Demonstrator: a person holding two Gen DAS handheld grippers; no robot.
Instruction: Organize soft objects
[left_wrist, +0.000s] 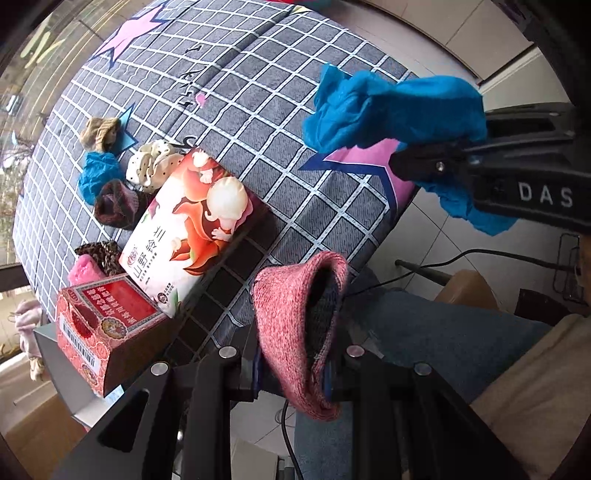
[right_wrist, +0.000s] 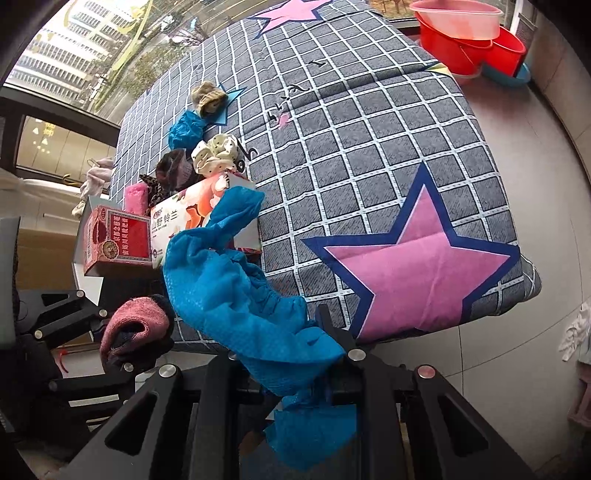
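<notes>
My left gripper (left_wrist: 295, 373) is clamped on a pink sock (left_wrist: 295, 332); my right gripper (right_wrist: 291, 363) pinches a blue shoe cover (right_wrist: 236, 295), both off the bed's (right_wrist: 369, 147) near edge. Beyond, a floral box (left_wrist: 192, 221) and red box (left_wrist: 107, 325) stand before the sorted soft pile (left_wrist: 125, 177).

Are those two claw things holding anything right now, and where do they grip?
Left gripper pinches a pink sock near its lower folded end. Right gripper clamps a blue shoe cover low down, near one end.
</notes>
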